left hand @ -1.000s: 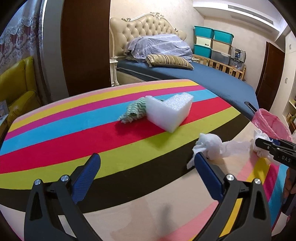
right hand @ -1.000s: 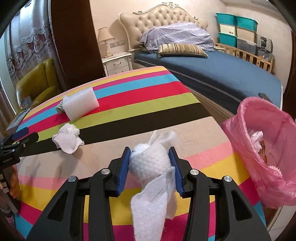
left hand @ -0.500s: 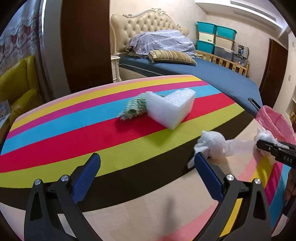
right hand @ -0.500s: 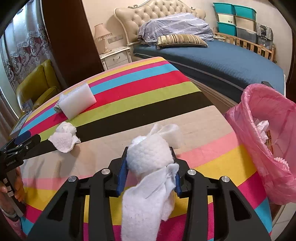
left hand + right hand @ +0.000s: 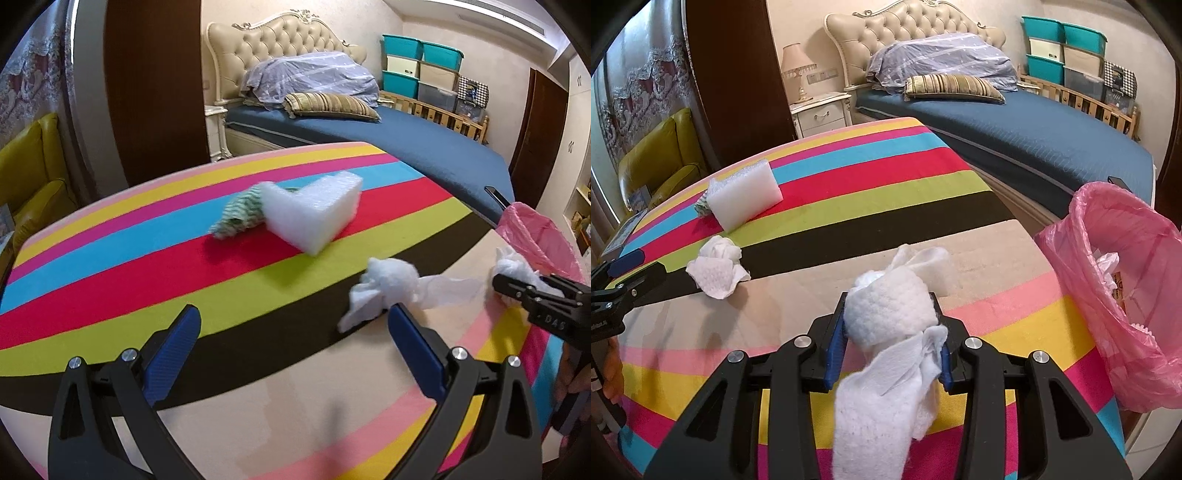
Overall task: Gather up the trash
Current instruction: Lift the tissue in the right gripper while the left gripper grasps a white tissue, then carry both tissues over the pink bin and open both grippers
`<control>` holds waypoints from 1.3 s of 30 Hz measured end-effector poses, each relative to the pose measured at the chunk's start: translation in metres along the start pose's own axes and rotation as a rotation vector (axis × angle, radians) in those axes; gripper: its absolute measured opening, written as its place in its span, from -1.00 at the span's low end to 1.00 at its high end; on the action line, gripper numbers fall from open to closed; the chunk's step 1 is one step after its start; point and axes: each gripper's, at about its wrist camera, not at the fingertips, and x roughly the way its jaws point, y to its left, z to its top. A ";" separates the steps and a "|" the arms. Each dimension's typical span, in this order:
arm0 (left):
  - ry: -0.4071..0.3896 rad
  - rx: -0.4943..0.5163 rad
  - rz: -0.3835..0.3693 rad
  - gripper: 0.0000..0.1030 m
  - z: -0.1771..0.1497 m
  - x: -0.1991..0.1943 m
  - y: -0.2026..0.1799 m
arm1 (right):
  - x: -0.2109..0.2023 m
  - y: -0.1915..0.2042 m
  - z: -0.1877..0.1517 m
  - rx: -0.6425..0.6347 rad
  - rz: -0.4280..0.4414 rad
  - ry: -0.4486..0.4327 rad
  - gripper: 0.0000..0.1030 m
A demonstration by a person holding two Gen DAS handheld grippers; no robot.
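At the frame's lower centre, the right tongs (image 5: 888, 343) pinch a soft, light wad of tissue (image 5: 890, 314) by its bulky middle, the pink trash bag (image 5: 1126, 295) at right, while the left tongs (image 5: 295, 347) gape open near another crumpled tissue (image 5: 388, 284) on the striped table (image 5: 110, 258).

Foam block (image 5: 744, 192) behind tissue wad (image 5: 716, 267); bin bag (image 5: 1126, 295) rightward.

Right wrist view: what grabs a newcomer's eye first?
The crumpled white tissue wad clamped in the right gripper, dead centre over the rainbow-striped table. Next, the pink-lined trash bin at the table's right edge, and a second tissue lying loose at left.
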 end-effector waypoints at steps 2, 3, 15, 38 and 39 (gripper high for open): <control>0.025 -0.003 -0.036 0.91 0.002 0.007 -0.010 | 0.000 0.000 0.000 0.000 -0.001 0.000 -0.26; 0.031 -0.003 -0.044 0.91 0.003 0.009 -0.014 | -0.001 0.000 0.000 0.000 -0.001 -0.001 -0.26; 0.090 0.088 -0.033 0.31 0.013 0.054 -0.062 | 0.002 -0.002 -0.001 0.017 0.009 0.006 -0.26; -0.014 0.078 0.072 -0.37 -0.034 -0.023 -0.064 | -0.018 0.002 -0.005 -0.012 0.017 -0.068 -0.25; -0.018 0.084 0.078 -0.37 -0.036 -0.026 -0.066 | -0.023 0.005 -0.009 -0.023 0.027 -0.078 -0.25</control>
